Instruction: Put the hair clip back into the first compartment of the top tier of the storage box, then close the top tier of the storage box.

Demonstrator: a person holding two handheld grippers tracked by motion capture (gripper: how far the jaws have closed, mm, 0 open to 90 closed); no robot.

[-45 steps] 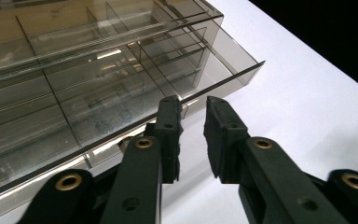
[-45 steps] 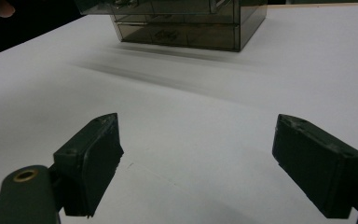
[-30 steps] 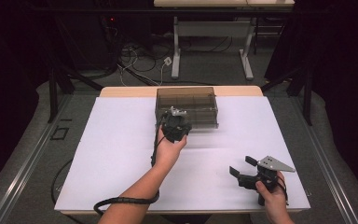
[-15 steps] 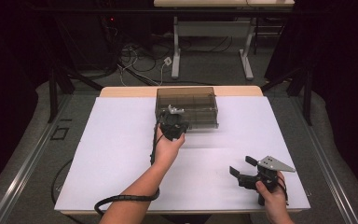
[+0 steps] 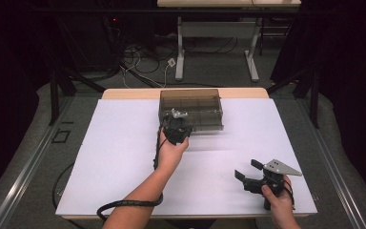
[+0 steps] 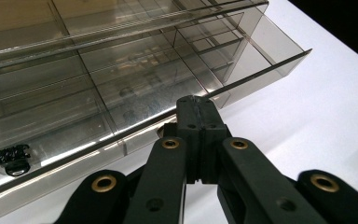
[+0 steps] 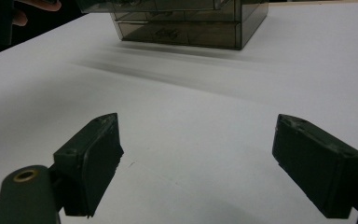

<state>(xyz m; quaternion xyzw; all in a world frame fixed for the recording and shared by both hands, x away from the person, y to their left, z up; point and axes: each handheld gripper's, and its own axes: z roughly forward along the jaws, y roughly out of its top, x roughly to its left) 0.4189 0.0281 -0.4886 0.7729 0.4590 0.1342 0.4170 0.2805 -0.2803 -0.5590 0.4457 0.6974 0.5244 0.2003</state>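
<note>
Jaws of the left gripper (image 6: 199, 105) are pressed fully together, and their tips touch the front edge of a pulled-out drawer (image 6: 135, 88) of the smoky transparent drawer cabinet (image 5: 191, 109). The drawer lies directly ahead of these tips, with its divided compartments extending beyond them. A small black piece (image 6: 12, 155) sits in one compartment, far to the left of the jaws. The right gripper (image 5: 249, 172) rests on the white table (image 5: 119, 143), well apart from the cabinet, with its jaws wide apart and nothing between them.

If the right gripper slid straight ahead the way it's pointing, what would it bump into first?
Probably the drawer box. The right gripper has open jaws aimed across bare white table, with nothing in between, though the high view suggests it may pass a bit to the side.
</note>
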